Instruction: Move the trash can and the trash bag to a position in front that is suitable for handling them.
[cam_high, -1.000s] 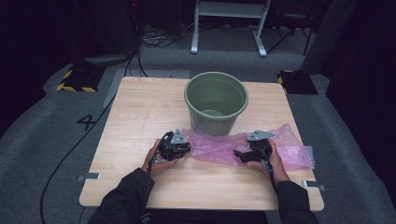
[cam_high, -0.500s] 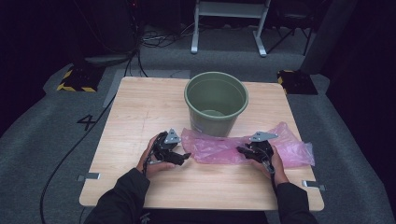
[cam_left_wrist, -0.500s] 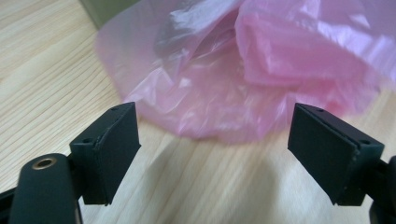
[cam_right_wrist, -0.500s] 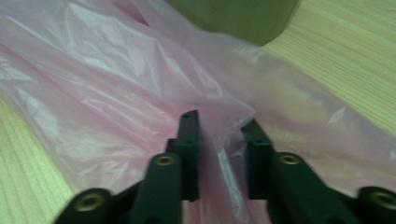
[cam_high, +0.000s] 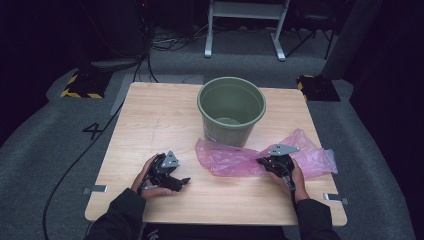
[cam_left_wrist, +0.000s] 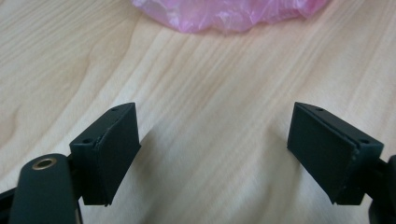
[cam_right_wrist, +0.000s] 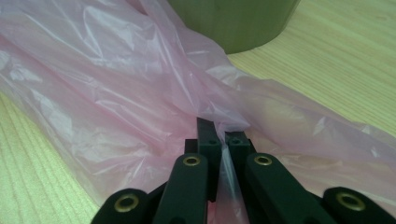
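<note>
A crumpled pink plastic bag (cam_high: 235, 159) lies on the wooden table (cam_high: 150, 120), in front of a green bucket (cam_high: 231, 107). My right gripper (cam_high: 261, 162) has just closed and is shut on a fold of the bag (cam_right_wrist: 116, 84), close to the bucket's wall (cam_right_wrist: 233, 23). My left gripper (cam_high: 184, 181) rests near the table's front left. Its jaws have just opened and stand wide over bare wood (cam_left_wrist: 215, 140), nothing between them. The bag's edge (cam_left_wrist: 224, 14) lies a short way ahead of them.
Metal brackets (cam_high: 95, 189) (cam_high: 334, 197) stick out at the table's front corners. A black cable (cam_high: 75, 165) runs over the grey floor at the left. A white stand (cam_high: 242, 20) is behind the table.
My left gripper opened, let go of the bag's left end and drew back to the left and toward the front edge. My right gripper stayed put and closed on the bag.
</note>
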